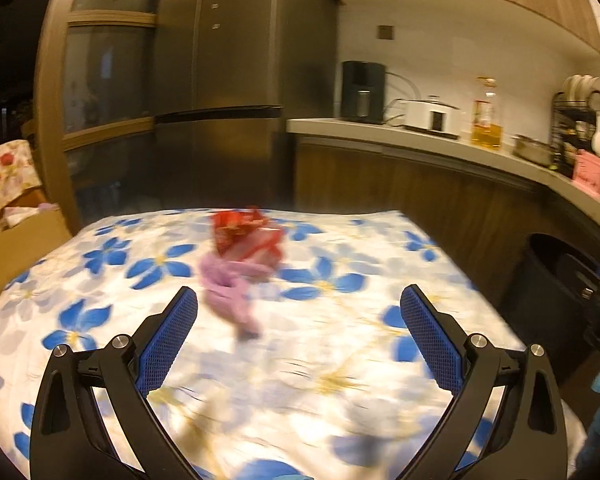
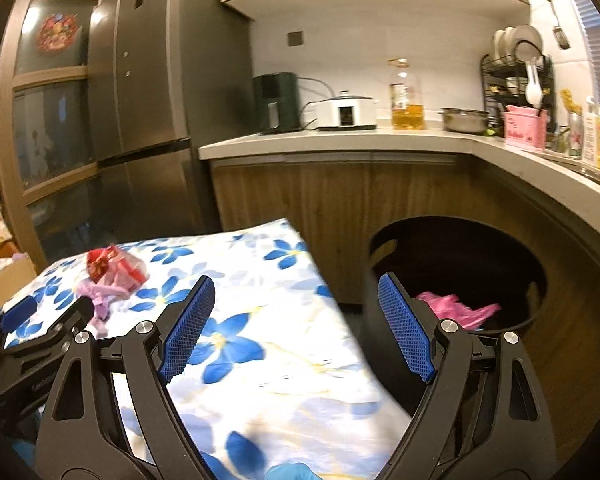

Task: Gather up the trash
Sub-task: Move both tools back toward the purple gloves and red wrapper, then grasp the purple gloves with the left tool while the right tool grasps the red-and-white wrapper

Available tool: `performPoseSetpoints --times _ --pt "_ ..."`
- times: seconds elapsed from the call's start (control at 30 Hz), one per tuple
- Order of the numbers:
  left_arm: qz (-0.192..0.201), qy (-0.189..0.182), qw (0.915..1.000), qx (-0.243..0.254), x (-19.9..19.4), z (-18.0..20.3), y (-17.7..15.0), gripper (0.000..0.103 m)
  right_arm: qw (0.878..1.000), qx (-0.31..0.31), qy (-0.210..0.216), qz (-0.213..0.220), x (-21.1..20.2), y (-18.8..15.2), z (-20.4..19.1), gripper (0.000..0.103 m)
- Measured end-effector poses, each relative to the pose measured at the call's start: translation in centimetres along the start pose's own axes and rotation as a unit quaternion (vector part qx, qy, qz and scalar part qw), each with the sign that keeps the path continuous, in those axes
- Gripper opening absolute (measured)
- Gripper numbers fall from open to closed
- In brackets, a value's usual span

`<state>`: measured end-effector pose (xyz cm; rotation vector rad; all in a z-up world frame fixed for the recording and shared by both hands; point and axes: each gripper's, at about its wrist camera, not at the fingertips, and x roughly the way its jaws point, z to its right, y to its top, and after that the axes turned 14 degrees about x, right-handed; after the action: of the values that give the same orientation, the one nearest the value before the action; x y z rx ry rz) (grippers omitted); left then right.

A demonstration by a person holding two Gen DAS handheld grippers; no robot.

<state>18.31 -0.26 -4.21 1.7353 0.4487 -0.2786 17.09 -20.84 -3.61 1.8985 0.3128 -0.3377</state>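
The left gripper (image 1: pixel 298 300) has its jaws spread wide with nothing between them, and the blue pads frame bare flowered cloth. Just past the tips, slightly toward the left pad, lies the pink crumpled trash (image 1: pixel 230 290); its long axis runs from near the jaws away toward the far edge, roughly in line with the way this gripper points. Touching its far end sits the red wrapper (image 1: pixel 246 232), a bunched packet of red and clear film. Both rest on the tabletop (image 1: pixel 340 360), which is covered in a white cloth with blue flowers.

The right gripper (image 2: pixel 296 300) is likewise wide open and empty. It straddles the right-hand edge of the tabletop: its left pad is over the cloth, its right pad over the black bin (image 2: pixel 536 280) that stands on the floor beside the tabletop. Pink trash (image 2: pixel 456 308) already lies inside the bin.

From the right wrist view the two pieces on the cloth lie well off to the left, beyond the left gripper, so the left hand is clearly the nearer one. My judgement is that the coming move is a short forward reach by the left jaws, closing across the pink piece's narrow width, while the right stays nearer the bin.
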Motion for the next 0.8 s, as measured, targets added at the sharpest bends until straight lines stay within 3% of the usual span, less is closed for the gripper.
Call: performPoseSetpoints --times 0.2,0.4,0.6,0.67,0.8 --pt "-0.029 0.048 0.9982 -0.02 4.0 -3.0 0.1 0.097 1.0 -0.005 0.019 -0.014 1.4 -0.8 -2.2 0.083" --pt "-0.065 0.053 0.9962 -0.022 7.2 -3.5 -0.3 0.091 0.999 -0.013 0.031 -0.019 2.4 -1.0 -3.7 0.083" --pt "-0.125 0.013 0.9917 -0.026 10.1 -3.4 -1.5 0.05 0.999 -0.025 0.037 -0.028 3.4 -1.5 -4.9 0.083" --pt "-0.136 0.006 0.9898 -0.041 10.5 -3.9 -2.1 0.023 0.998 -0.032 0.039 -0.031 3.7 -1.7 -5.4 0.083" --pt "-0.131 -0.015 0.9886 -0.073 10.1 -5.1 -2.6 0.008 0.997 -0.039 0.045 -0.039 4.5 -2.0 -6.2 0.083"
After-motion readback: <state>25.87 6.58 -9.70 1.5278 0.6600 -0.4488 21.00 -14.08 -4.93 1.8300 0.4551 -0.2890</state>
